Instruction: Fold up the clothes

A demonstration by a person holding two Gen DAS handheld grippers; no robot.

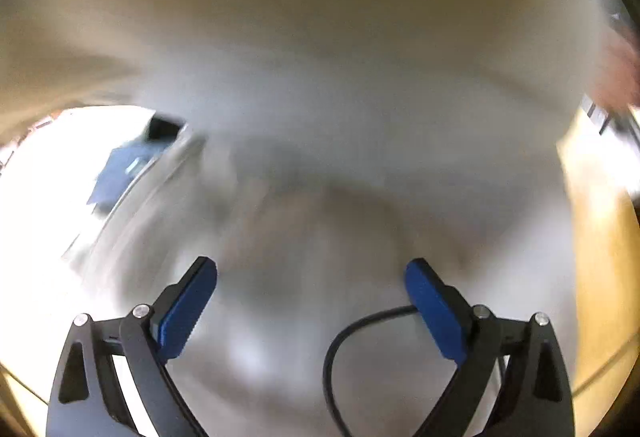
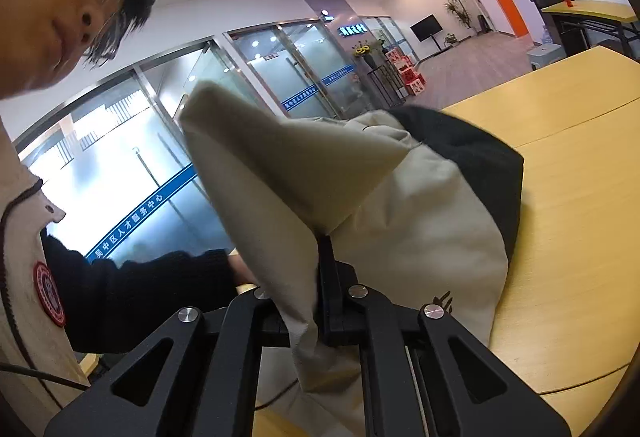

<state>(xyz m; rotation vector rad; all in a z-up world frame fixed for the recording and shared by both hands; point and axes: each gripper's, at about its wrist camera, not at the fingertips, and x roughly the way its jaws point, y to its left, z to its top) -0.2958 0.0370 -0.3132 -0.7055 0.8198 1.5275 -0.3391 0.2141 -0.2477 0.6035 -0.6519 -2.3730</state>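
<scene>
My right gripper (image 2: 320, 277) is clenched on a fold of the beige garment (image 2: 420, 229), which rises mid-frame above the yellow surface (image 2: 572, 197). My left gripper (image 1: 310, 301) is spread wide, released, facing blurred pale cloth (image 1: 320, 117).

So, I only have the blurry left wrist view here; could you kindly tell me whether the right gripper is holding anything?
Observer: Yes, the right gripper is shut on the beige garment, lifting a fold of it.
Operator: Thank you. Is anything else lying with it?
Observer: A black garment lies behind the beige one on the wooden table.
Operator: And my left jaws?
Observer: The left gripper is open, holding nothing.
</scene>
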